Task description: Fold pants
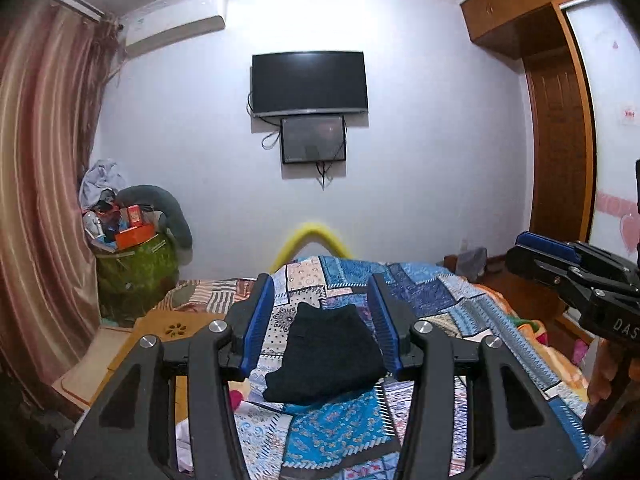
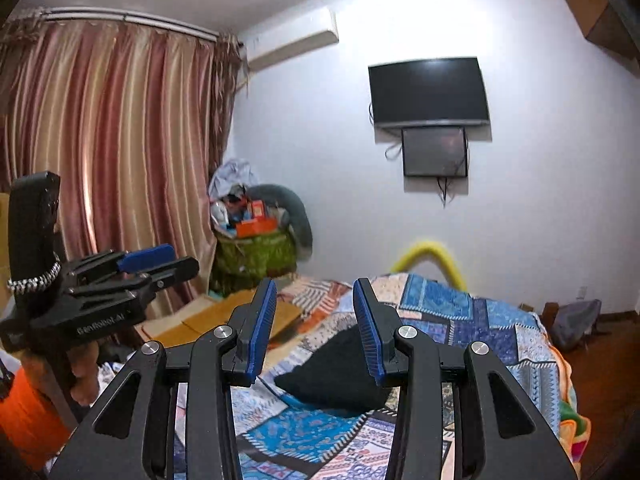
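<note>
Black pants (image 1: pixel 326 356) lie folded in a compact bundle on the patchwork bedspread (image 1: pixel 432 292). My left gripper (image 1: pixel 322 298) is open and empty, held above and in front of the pants, not touching them. My right gripper (image 2: pixel 316 302) is open and empty, raised above the bed; the folded pants (image 2: pixel 332 372) show between and below its fingers. The right gripper also shows at the right edge of the left wrist view (image 1: pixel 548 248), and the left gripper at the left of the right wrist view (image 2: pixel 156 260).
The bed (image 2: pixel 500 332) fills the lower half of both views. A green bin piled with boxes and clothes (image 1: pixel 132 256) stands by the striped curtain (image 1: pixel 44 184). Cardboard sheets (image 1: pixel 104 352) lie left of the bed. A TV (image 1: pixel 308 80) hangs on the far wall; a wooden wardrobe (image 1: pixel 560 120) stands right.
</note>
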Demonstrator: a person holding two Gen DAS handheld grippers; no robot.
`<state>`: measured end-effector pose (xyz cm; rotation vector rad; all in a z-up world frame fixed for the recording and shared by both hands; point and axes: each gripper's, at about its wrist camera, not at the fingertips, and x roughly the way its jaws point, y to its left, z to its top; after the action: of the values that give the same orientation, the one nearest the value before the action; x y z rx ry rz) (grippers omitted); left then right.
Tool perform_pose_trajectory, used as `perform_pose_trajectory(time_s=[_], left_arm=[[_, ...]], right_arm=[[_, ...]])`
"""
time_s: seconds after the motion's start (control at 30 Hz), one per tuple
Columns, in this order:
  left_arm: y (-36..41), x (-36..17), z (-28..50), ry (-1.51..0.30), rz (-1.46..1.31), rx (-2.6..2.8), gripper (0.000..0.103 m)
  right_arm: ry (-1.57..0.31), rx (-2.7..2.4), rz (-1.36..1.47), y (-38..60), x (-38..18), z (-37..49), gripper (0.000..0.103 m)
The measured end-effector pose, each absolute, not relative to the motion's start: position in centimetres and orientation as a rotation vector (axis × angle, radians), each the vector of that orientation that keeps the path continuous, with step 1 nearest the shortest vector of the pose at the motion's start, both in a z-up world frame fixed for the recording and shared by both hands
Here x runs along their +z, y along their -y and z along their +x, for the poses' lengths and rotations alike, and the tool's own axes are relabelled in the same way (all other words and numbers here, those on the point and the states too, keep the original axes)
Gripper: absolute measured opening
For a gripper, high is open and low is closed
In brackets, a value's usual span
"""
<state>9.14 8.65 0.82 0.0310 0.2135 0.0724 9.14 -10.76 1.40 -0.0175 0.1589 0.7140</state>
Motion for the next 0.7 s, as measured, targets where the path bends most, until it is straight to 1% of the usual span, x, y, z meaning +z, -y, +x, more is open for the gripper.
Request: perform_pose_trajectory(time_s=[0.03,0.07,0.1,0.13,0.17,0.23,0.27,0.3,0.33,0.37,0.4,0.5,0.57,0.7], left_arm=[[-8.5,0.8,8.6,-0.208,0.023,0.064,0.054],[-8.5,0.7,8.2,-0.203,0.019,0.063,0.055],[-8.3,0.6,7.6,-0.192,0.017,0.075,0.06],[-8.4,0.5,7.2,-0.184,0.014,0.084,0.068],[-8.5,0.4,6.8,-0.175,0.003,0.089,0.071],[-8.5,0.4,6.2,-0.171,-0.009,0.079,0.08],[-8.5,0.3,6.1,-0.172,-0.009,0.08,0.082],[-8.5,0.2,6.0,-0.17,-0.008,0.084,0.087],[-8.4,0.2,5.9,-0.166,-0.008,0.09,0.094],[-8.4,0.2,5.8,-0.16,-0.01,0.097,0.097],[-8.3,0.1,5.4,-0.155,-0.012,0.1,0.101],[-8.5,-0.1,5.1,-0.154,-0.02,0.101,0.102],[-8.6,-0.4,5.2,-0.161,-0.029,0.098,0.102],[-8.7,-0.7,5.6,-0.174,-0.043,0.099,0.102]], right_arm=[[-0.147,0.707,-0.026,10.6,1.3,8.4,0.036],[-0.14,0.699,-0.033,10.5,1.2,8.2,0.039],[-0.129,0.685,-0.039,10.3,1.0,7.8,0.043],[-0.119,0.671,-0.04,10.3,0.8,7.4,0.054],[-0.108,0.659,-0.039,10.4,0.6,6.9,0.063],[-0.1,0.644,-0.041,10.2,0.4,6.4,0.069],[-0.104,0.638,-0.043,10.1,0.4,6.3,0.072],[-0.108,0.63,-0.045,10.0,0.4,6.3,0.074],[-0.107,0.623,-0.047,10.0,0.5,6.1,0.079],[-0.106,0.619,-0.047,10.0,0.5,6.0,0.084],[-0.103,0.61,-0.046,10.0,0.5,6.1,0.086],[-0.108,0.601,-0.034,10.3,0.4,6.0,0.091],[-0.115,0.598,-0.02,10.4,0.4,6.0,0.102],[-0.125,0.592,-0.003,10.8,0.2,5.8,0.102]])
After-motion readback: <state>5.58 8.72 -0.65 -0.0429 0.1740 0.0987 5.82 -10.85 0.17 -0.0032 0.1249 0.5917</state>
